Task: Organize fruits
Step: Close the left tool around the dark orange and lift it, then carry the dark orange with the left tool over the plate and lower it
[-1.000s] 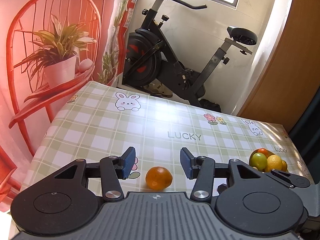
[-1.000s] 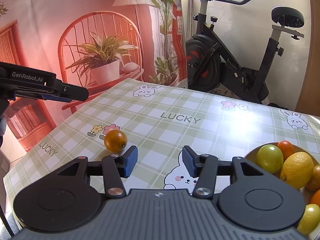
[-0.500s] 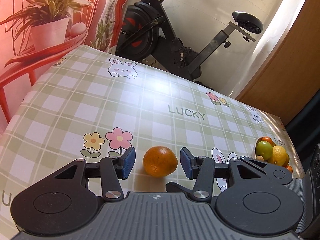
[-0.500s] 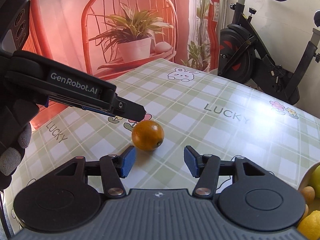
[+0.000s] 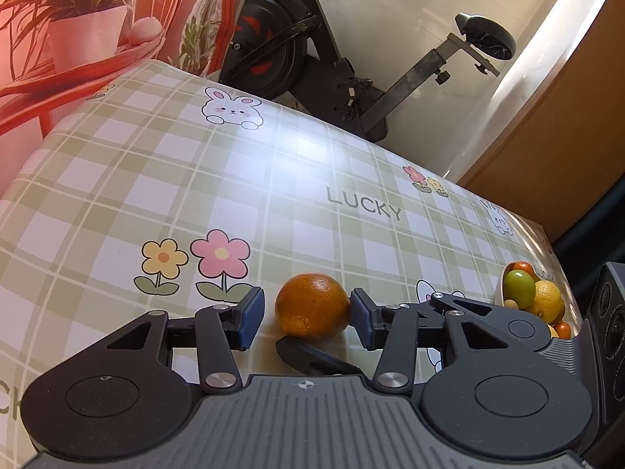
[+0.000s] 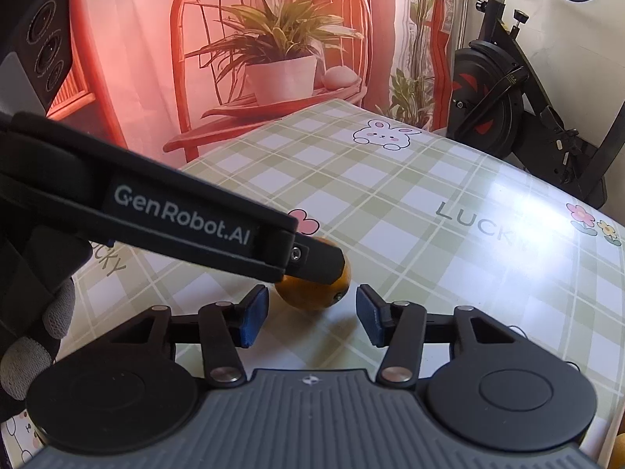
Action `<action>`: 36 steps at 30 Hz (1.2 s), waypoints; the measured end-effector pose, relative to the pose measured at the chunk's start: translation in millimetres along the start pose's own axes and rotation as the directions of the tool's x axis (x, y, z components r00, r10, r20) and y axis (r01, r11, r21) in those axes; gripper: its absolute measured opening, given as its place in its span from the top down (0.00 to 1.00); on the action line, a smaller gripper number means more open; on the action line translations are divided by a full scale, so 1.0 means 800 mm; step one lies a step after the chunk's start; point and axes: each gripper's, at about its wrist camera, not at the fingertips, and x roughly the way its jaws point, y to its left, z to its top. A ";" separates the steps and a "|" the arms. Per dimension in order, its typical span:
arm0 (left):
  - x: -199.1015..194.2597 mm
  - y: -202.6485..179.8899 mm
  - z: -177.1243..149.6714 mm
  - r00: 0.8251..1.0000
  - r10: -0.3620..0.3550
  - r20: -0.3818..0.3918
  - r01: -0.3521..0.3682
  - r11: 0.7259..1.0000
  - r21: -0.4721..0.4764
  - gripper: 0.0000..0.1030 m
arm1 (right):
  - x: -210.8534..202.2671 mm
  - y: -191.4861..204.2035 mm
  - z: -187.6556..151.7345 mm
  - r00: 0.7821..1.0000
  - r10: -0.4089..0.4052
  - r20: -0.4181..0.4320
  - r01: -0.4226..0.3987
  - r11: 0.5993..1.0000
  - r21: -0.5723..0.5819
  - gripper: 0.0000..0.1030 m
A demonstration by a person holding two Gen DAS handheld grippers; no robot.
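Note:
An orange (image 5: 312, 306) lies on the checked tablecloth (image 5: 234, 179). My left gripper (image 5: 304, 314) straddles it and its jaws are closing: the right blue pad touches the peel, while the left pad stands a little off. In the right wrist view the same orange (image 6: 312, 295) is half hidden behind a finger (image 6: 316, 262) of the left gripper. My right gripper (image 6: 311, 318) is low just short of the orange, its jaws closing with nothing between the pads. One black right-gripper finger (image 5: 308, 353) reaches in under the orange.
A bowl (image 5: 500, 293) of green, yellow and orange fruit stands at the table's right edge. A gloved hand (image 6: 39, 332) holds the left gripper. An exercise bike (image 5: 312, 58) stands beyond the far table edge, next to a red printed backdrop (image 6: 234, 58).
Both grippers sank toward the orange. The left one moved up until the orange sat between its pads. The right one swung left from the bowl, which has nearly left its view.

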 end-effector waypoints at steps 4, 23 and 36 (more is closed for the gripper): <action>0.003 -0.004 -0.001 1.000 -0.004 -0.009 0.004 1.000 0.021 0.55 | 0.005 -0.002 0.000 1.000 0.005 -0.008 -0.005 1.000 0.019 0.57; -0.016 -0.107 -0.028 0.998 -0.054 -0.010 0.055 0.988 0.142 0.55 | -0.081 -0.022 -0.031 0.998 -0.053 0.043 0.048 0.993 0.103 0.57; -0.002 -0.209 -0.077 0.990 -0.134 -0.044 0.140 0.971 0.195 0.55 | -0.181 -0.060 -0.093 0.986 -0.150 0.068 0.138 0.979 0.151 0.57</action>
